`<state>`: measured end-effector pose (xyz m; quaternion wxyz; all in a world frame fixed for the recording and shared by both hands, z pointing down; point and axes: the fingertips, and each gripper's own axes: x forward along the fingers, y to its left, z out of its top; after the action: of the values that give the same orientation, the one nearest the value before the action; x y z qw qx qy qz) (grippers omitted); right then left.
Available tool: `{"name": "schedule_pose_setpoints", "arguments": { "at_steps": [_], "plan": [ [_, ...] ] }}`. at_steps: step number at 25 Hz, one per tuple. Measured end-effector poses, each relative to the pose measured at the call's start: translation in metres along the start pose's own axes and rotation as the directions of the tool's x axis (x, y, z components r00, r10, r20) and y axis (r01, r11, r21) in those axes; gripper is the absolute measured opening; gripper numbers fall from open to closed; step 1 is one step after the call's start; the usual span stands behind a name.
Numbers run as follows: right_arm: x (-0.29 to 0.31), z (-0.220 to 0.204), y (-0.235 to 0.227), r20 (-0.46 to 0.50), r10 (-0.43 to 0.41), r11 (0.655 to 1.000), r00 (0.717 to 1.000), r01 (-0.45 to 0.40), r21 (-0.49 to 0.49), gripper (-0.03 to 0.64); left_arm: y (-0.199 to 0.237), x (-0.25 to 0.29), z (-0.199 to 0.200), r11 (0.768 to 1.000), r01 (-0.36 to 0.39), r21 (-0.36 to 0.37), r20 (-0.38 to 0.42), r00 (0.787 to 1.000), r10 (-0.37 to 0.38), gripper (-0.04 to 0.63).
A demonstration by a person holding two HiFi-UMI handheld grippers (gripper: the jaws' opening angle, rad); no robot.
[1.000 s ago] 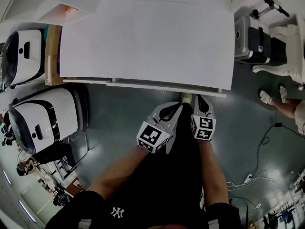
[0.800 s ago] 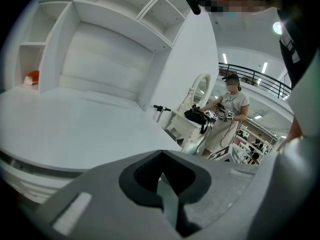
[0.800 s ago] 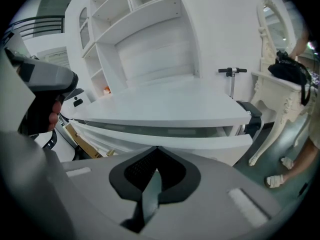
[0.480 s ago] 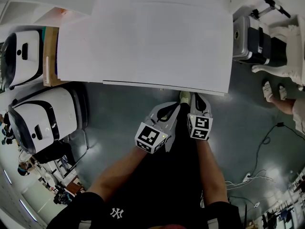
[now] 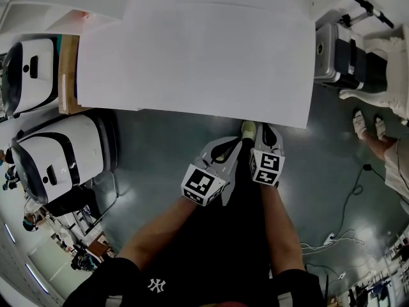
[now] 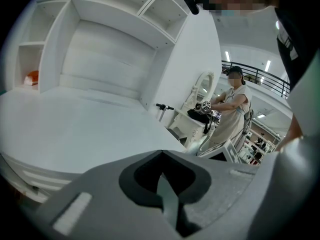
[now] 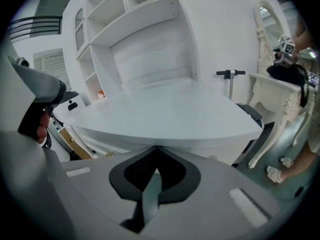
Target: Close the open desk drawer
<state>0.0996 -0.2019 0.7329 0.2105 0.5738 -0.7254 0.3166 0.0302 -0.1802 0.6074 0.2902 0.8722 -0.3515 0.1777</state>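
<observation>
The fingers (image 6: 102, 184) of the left gripper (image 6: 161, 153) are pressed together with nothing between them, and those of the right gripper (image 7: 157, 149) are likewise closed tight and empty. Just ahead of both tips the edge of the white worktop (image 7: 165, 109) is seen. The desk drawer (image 7: 97, 143) is found pushed in beneath it, flush with the front. White shelves (image 7: 140, 24) are seen farther behind.

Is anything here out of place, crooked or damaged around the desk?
Nothing stands out. In the head view the front edge of the white desk runs straight and nothing sticks out past it. The left gripper and the right gripper are both shut and empty, held in front of the desk.
</observation>
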Motion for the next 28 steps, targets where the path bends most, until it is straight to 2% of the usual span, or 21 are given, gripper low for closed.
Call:
{"name": "schedule_pose_setpoints", "arguments": {
  "at_steps": [10,21,28],
  "plan": [
    [0.002,0.001,0.001,-0.006,-0.007,1.0,1.0,0.007,0.004,0.025,0.012,0.001,0.004,1.0,-0.019,-0.012,0.006,1.0,0.019,0.0],
    [0.001,-0.002,-0.001,-0.024,0.002,1.0,1.0,-0.002,0.011,0.025,0.009,-0.015,0.008,1.0,-0.016,0.01,0.034,0.999,0.015,0.0],
    [-0.021,0.012,0.013,0.016,0.043,0.999,0.999,-0.043,0.033,0.025,0.001,-0.032,0.009,1.0,0.002,0.01,0.051,0.999,-0.002,0.0]
  ]
}}
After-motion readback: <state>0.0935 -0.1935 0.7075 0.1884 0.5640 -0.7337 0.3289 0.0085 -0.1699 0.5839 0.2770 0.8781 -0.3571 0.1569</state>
